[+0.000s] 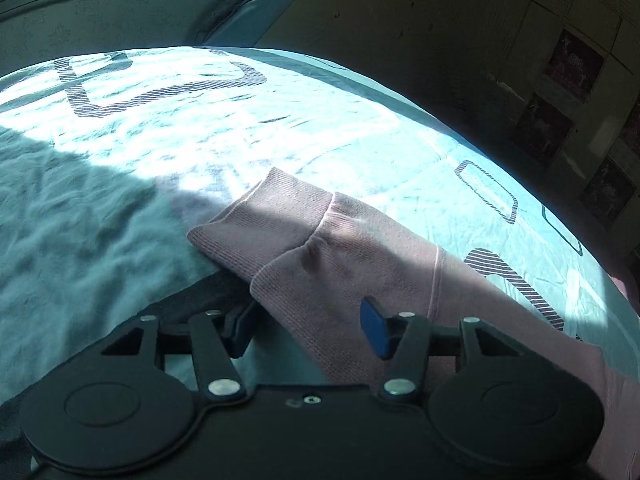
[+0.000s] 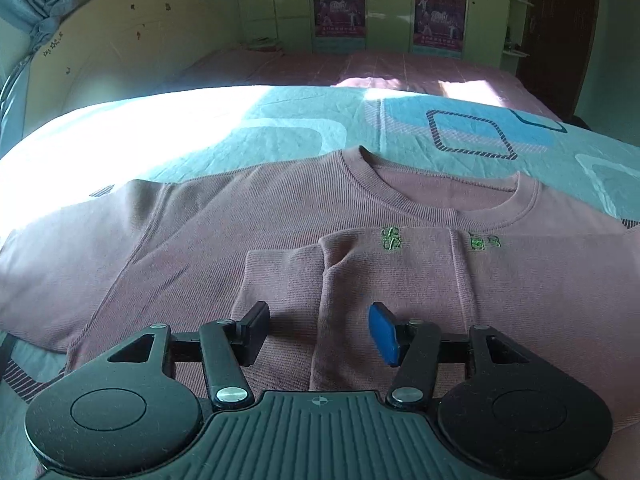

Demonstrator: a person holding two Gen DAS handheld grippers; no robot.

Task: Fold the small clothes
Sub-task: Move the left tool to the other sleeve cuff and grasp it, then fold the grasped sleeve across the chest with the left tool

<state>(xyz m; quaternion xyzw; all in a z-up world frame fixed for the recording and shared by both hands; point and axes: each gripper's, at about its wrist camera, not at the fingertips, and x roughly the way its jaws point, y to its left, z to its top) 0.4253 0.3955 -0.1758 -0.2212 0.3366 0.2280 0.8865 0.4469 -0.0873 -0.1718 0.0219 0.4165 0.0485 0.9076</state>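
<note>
A pink sweatshirt (image 2: 200,216) with green embroidery lies face up and flat on the bed. In the right wrist view one sleeve (image 2: 344,272) is folded across the chest, its cuff (image 2: 280,276) pointing left. My right gripper (image 2: 320,328) hovers open just over that folded sleeve, with a finger on either side of it and nothing pinched. In the left wrist view the other sleeve (image 1: 320,248) stretches out over the sheet, its ribbed cuff (image 1: 260,220) farthest away. My left gripper (image 1: 308,320) straddles this sleeve near its middle. The cloth lies flat between the fingers, without bunching.
The teal patterned bed sheet (image 1: 200,132) is wrinkled, with bright sunlight across it. A pale headboard (image 2: 120,40) rises at the left, and a pink cover (image 2: 360,68) lies beyond the sheet. Cabinets with posters (image 2: 340,8) stand behind, a curtain (image 2: 28,0) at the far left.
</note>
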